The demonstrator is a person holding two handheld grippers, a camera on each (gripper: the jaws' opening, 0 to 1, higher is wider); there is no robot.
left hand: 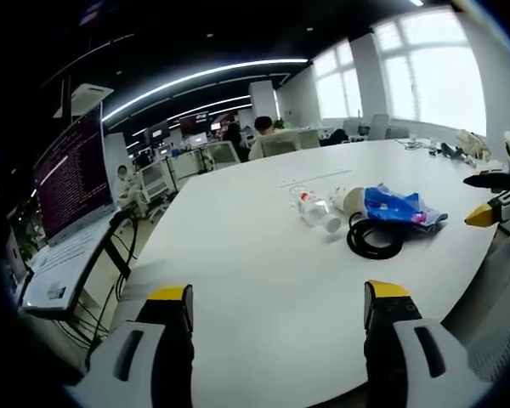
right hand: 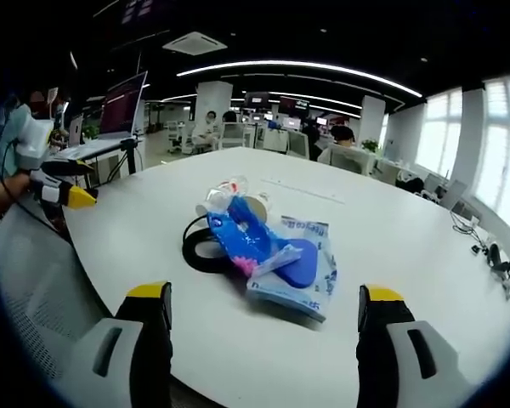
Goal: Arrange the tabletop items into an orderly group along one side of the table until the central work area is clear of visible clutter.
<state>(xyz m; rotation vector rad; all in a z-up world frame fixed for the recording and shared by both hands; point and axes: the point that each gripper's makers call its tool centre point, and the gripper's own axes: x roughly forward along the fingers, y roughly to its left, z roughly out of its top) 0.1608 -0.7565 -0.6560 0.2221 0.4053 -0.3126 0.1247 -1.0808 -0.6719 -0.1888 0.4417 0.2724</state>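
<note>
On the white round table lies a small cluster: a clear plastic bottle, a paper cup, a blue packet and a black cable coil. My left gripper hovers open over bare table, short of the cluster. The right gripper comes in from the right edge. In the right gripper view the coil, the blue packet, the bottle and the cup lie just ahead of my open right gripper. The left gripper shows at far left.
A laptop on a stand stands off the table's left side, also visible as the laptop at the back left. Loose cables lie near the table's far edge. Office chairs, desks and seated people fill the background.
</note>
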